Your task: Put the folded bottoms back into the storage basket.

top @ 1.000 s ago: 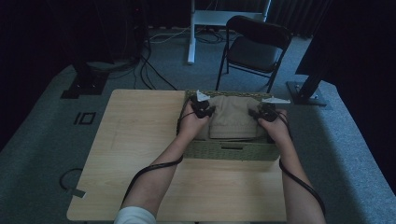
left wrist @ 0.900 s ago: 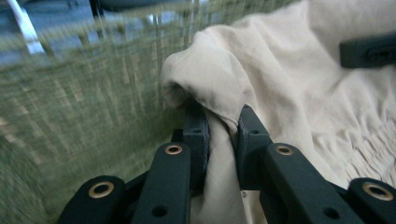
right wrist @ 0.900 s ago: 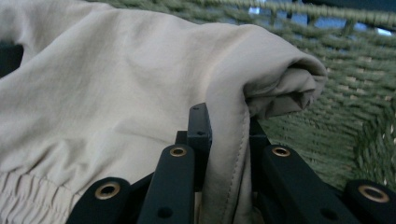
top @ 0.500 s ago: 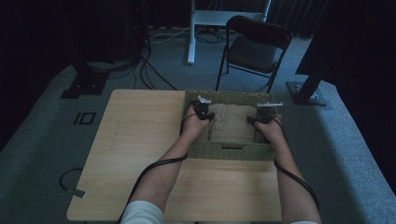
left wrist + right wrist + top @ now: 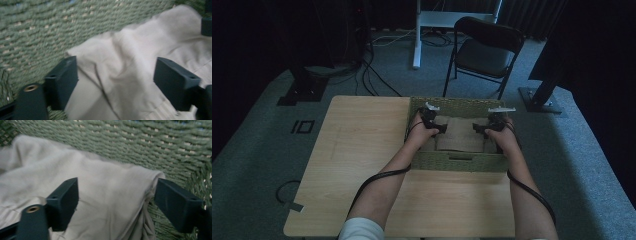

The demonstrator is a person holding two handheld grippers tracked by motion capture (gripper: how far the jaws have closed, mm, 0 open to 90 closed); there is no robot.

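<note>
- Left gripper (image 5: 443, 128): jaws have just been opening and now stand wide apart; a rumpled fold of the beige cloth (image 5: 130, 67) lies loose between them, not pinched.
- Right gripper (image 5: 477, 129): jaws likewise just opened, wide; the cloth's folded corner sits between them, untouched by the pads.
- Cloth: lying folded inside the green woven basket (image 5: 452, 162), between the two grippers, its edges close to the basket wall beyond each.
- Table (image 5: 362, 150): light wood, carries the basket.
- Risk, judged: a jaw lifting away could snag the loose fold and drag the cloth out of shape; pads may also catch on the weave.
- Writing, labels: none legible.
</note>
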